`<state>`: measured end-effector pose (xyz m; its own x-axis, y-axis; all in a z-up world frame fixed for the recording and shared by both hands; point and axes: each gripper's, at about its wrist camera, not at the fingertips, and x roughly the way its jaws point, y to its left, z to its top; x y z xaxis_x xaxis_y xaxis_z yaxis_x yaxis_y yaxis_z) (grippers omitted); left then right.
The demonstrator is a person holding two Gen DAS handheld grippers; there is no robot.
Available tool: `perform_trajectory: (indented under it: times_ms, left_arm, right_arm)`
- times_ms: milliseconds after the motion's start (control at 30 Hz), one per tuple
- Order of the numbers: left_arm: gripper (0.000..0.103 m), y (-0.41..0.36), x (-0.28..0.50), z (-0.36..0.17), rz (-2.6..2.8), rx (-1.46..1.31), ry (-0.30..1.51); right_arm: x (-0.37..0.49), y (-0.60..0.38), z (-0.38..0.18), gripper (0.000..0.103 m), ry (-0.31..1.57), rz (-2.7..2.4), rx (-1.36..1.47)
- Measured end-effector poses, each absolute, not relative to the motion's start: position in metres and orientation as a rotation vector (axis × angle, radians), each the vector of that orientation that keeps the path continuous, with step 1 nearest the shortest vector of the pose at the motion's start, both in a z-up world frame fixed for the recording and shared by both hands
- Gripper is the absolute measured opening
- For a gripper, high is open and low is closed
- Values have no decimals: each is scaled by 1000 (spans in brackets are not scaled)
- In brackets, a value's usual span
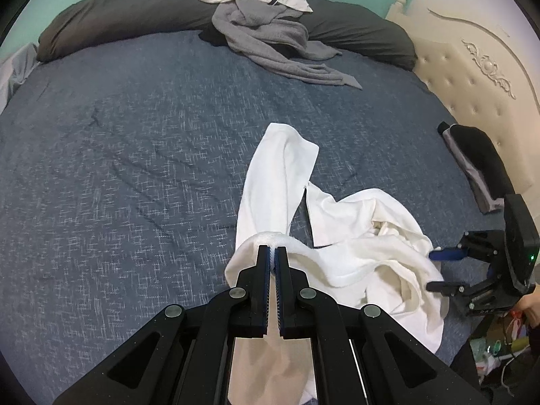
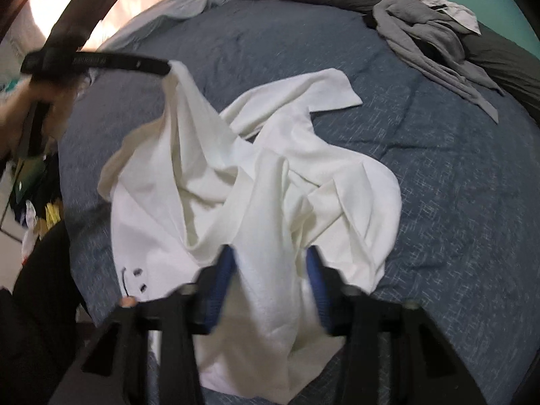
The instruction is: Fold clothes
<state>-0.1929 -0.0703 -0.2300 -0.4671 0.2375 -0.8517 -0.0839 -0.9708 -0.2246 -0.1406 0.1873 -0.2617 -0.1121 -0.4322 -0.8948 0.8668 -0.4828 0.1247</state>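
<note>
Two views. From the left wrist, the left claw (image 1: 273, 253) is pressed together, pinching a ribbed edge of the white shirt (image 1: 357, 236), which lies crumpled on the blue bed (image 1: 135, 155) near its front edge; the right claw (image 1: 435, 270) stands spread beside the shirt. From the right wrist, the right claw (image 2: 271, 290) is spread around the shirt (image 2: 263, 182), while the left claw (image 2: 165, 67) holds a corner raised above the bed (image 2: 455, 185).

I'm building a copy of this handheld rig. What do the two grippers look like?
Both are matte black with angular linkage arms and round silver pivot screws. The left gripper has long black fingers lined with ribbed blue pads. The right gripper has the same blue pads; its boxy black body shows a small green light.
</note>
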Motion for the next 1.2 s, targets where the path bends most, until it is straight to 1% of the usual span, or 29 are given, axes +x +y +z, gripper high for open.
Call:
perform_trajectory:
  times_ms: [33,67,100,300,533,567,600,633,667,700,900,1000,1100,1200]
  left_arm:
    - [3,-72,-196,-231,2528,-1507,-229]
    - [3,-74,-199,-231,2526,-1508,-236]
    - [3,-75,-201,-231,2523,-1509,-241]
    - [3,-81,-207,-237,2499,-1523,-282]
    - [5,-89,-210,-245,2466,-1543,-331]
    - [7,-90,-210,-246,2462,-1546,-338]
    - [14,-91,-211,-247,2457,-1549,-345]
    - [19,-92,-211,-249,2452,-1551,-352]
    - [29,-96,-208,-249,2453,-1553,-363]
    - [35,-99,-204,-249,2453,-1554,-357]
    - [35,-104,-189,-256,2429,-1573,-288]
    - [36,-98,-186,-264,2401,-1583,-285]
    - [40,-91,-185,-273,2368,-1603,-291]
    - [41,-85,-185,-282,2355,-1621,-298]
  right_arm:
    - [-143,188,-262,17,552,-1759,1202]
    - [-148,191,-261,12,530,-1769,1211]
    - [-153,196,-259,9,498,-1781,1221]
    - [-194,231,-260,8,289,-1892,1342]
    - [-206,247,-267,9,234,-1943,1460]
    - [-207,249,-267,10,220,-1945,1467]
    - [-206,249,-266,15,220,-1956,1460]
    - [-205,248,-262,21,233,-1976,1440]
    - [-203,248,-259,34,246,-1996,1419]
    - [-202,248,-255,37,249,-2012,1390]
    - [-192,230,-233,38,244,-2000,1255]
    - [-182,208,-235,38,342,-1939,1231]
    - [-176,188,-252,39,471,-1884,1278]
    - [-173,179,-268,39,559,-1878,1322]
